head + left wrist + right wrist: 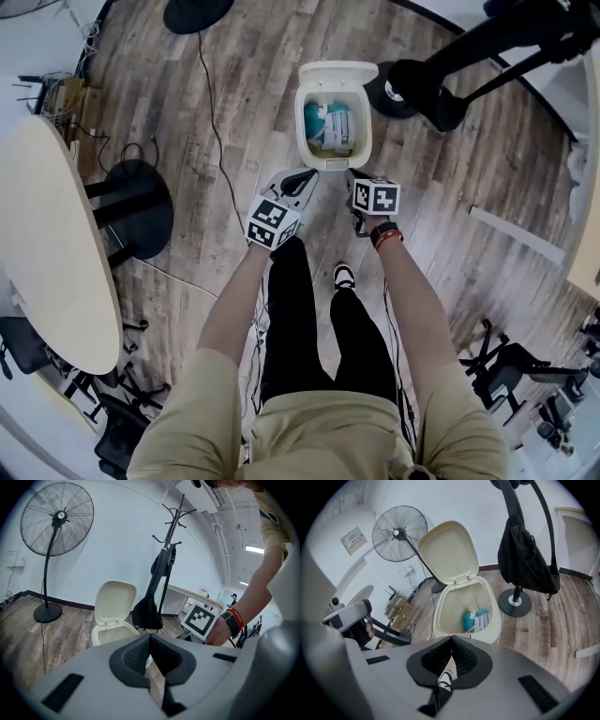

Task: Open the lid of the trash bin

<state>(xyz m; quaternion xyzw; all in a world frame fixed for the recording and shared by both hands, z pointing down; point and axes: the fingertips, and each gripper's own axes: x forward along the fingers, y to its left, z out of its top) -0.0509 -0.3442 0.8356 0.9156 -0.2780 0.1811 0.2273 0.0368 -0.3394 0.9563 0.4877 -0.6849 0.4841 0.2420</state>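
Observation:
The cream trash bin [309, 141] stands on the wood floor with its lid [336, 72] swung up and back. Teal and white rubbish [328, 122] lies inside. In the right gripper view the bin [440, 616] is just beyond the jaws, its lid [449, 552] upright. The left gripper view shows the bin [101, 632] and raised lid [115, 599] ahead on the left. My left gripper [302, 176] is shut and empty near the bin's front edge. My right gripper [354, 174] is also shut and empty beside it. Neither touches the bin.
A coat stand [412, 89] with a black bag [527, 555] stands right of the bin. A floor fan [54, 520] is behind it, its cable [216, 122] crossing the floor. A curved table [47, 244] and a black round base [141, 206] are at left. My shoe [344, 276] is below the grippers.

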